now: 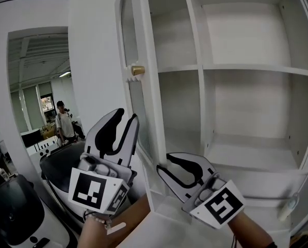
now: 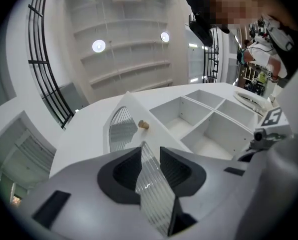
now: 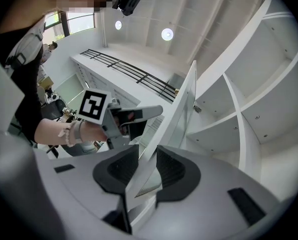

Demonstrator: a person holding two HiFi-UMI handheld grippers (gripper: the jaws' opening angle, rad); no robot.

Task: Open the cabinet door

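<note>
A tall white cabinet (image 1: 257,68) stands with its glass-panelled door (image 1: 149,102) swung out edge-on toward me; a brass knob (image 1: 138,70) sits on the door. My left gripper (image 1: 125,119) points up just left of the door, jaws a little apart with nothing pressed between them. In the left gripper view the ribbed glass of the door (image 2: 123,129) and the knob (image 2: 144,125) show beyond the left gripper (image 2: 150,154). My right gripper (image 1: 163,165) is at the door's lower edge. The right gripper (image 3: 148,154) is open, with the door's edge (image 3: 181,109) running between its jaws.
The cabinet's shelves (image 1: 231,159) hold nothing. A person (image 1: 65,123) stands far back at the left. Dark rounded seats or machines (image 1: 14,205) fill the lower left. A white wall panel (image 1: 94,61) borders the door's left side.
</note>
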